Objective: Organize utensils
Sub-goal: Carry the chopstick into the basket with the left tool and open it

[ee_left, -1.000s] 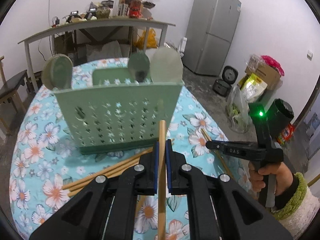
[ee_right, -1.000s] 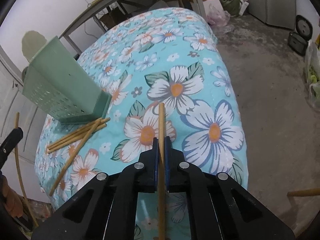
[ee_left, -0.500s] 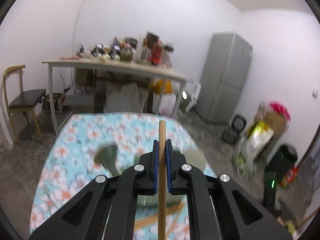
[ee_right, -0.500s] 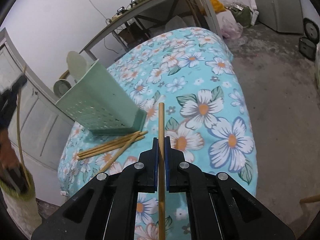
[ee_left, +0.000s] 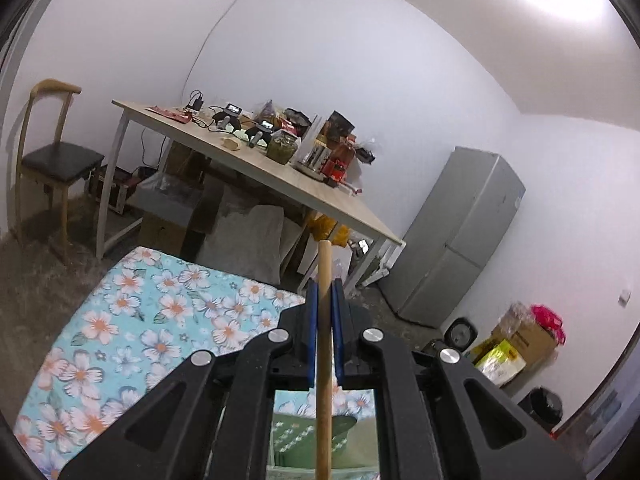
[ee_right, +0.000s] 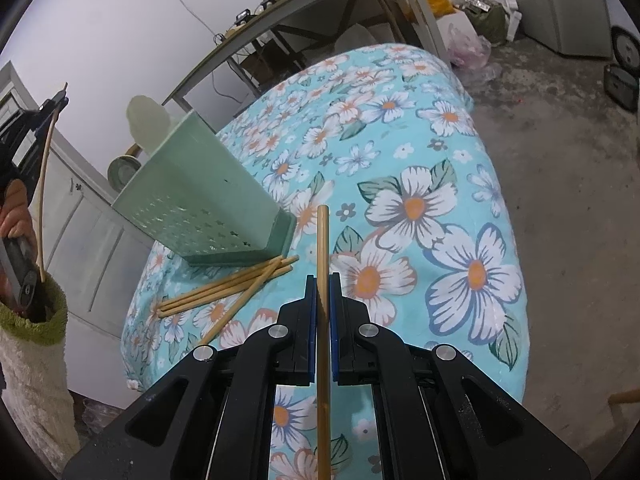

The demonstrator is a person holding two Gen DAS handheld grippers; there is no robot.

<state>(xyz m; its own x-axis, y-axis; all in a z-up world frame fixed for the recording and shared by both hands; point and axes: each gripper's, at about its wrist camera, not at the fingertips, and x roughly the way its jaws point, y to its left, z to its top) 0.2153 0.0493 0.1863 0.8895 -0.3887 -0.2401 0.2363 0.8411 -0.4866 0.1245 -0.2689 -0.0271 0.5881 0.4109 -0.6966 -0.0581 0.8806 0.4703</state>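
My left gripper (ee_left: 325,292) is shut on a wooden chopstick (ee_left: 323,360) that sticks out past its blue pads. It is raised high and tilted; below it, between the arms, shows the top of the green utensil holder (ee_left: 304,436). My right gripper (ee_right: 323,284) is shut on a second chopstick (ee_right: 322,340) above the floral tablecloth (ee_right: 400,160). In the right wrist view the green perforated holder (ee_right: 200,204) stands upright with spoons behind it, and several loose chopsticks (ee_right: 228,288) lie at its base. The left gripper (ee_right: 60,96) with its chopstick appears at the far left, held by a hand.
A long wooden desk (ee_left: 248,164) with clutter stands behind the floral table (ee_left: 132,320). A chair (ee_left: 52,160) is at the left, a grey fridge (ee_left: 456,236) at the right, and boxes and bags (ee_left: 516,344) on the floor. White cabinet doors (ee_right: 84,216) stand behind the holder.
My left gripper has risen and rolled with its chopstick; the holder dropped from the middle of its view to the bottom edge. The right gripper has tilted up a little, holding its chopstick.
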